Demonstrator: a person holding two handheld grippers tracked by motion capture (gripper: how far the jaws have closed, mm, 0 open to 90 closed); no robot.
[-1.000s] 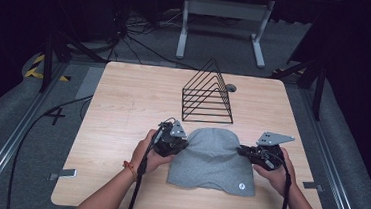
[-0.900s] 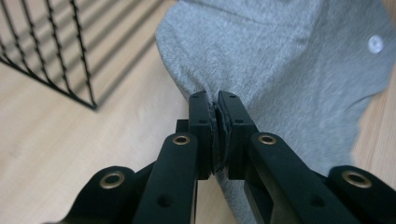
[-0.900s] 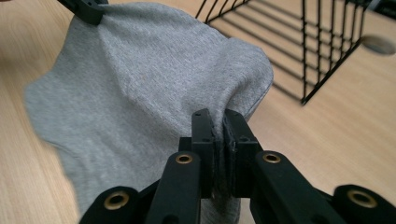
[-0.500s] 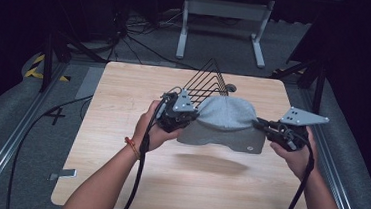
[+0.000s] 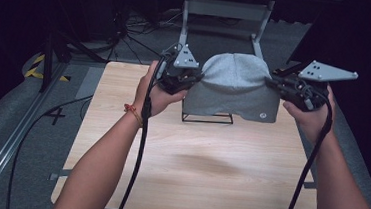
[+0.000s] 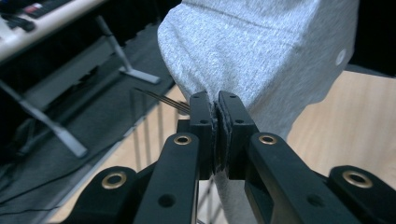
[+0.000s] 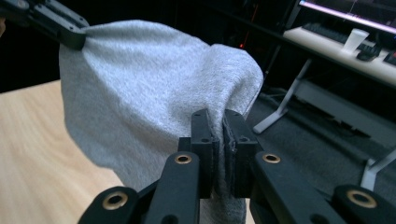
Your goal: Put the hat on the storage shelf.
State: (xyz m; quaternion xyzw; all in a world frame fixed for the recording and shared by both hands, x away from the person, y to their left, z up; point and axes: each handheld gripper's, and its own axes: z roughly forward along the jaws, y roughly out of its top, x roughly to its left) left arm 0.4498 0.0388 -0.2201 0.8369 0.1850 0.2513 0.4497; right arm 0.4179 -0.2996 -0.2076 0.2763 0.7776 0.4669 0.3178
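A grey knit beanie (image 5: pixel 233 85) hangs in the air above the far half of the wooden table (image 5: pixel 193 170), stretched between both grippers. My left gripper (image 5: pixel 194 78) is shut on the beanie's left edge, my right gripper (image 5: pixel 271 83) on its right edge. In the left gripper view the black jaws (image 6: pixel 217 105) pinch a fold of the grey cloth (image 6: pixel 261 51). The right gripper view shows my jaws (image 7: pixel 217 123) clamped on the cloth (image 7: pixel 140 93), with the other gripper (image 7: pixel 60 25) holding the far corner. A small round tag (image 5: pixel 261 116) sits near the lower right hem.
A black wire rack (image 5: pixel 207 118) stands on the table behind and under the beanie, mostly hidden by it. A grey metal stand (image 5: pixel 226 12) is on the floor beyond the table. Cables trail along the floor at left.
Both hands have lifted the beanie off the table and carried it up and away, toward the wire rack. It now hangs spread between the grippers instead of lying flat.
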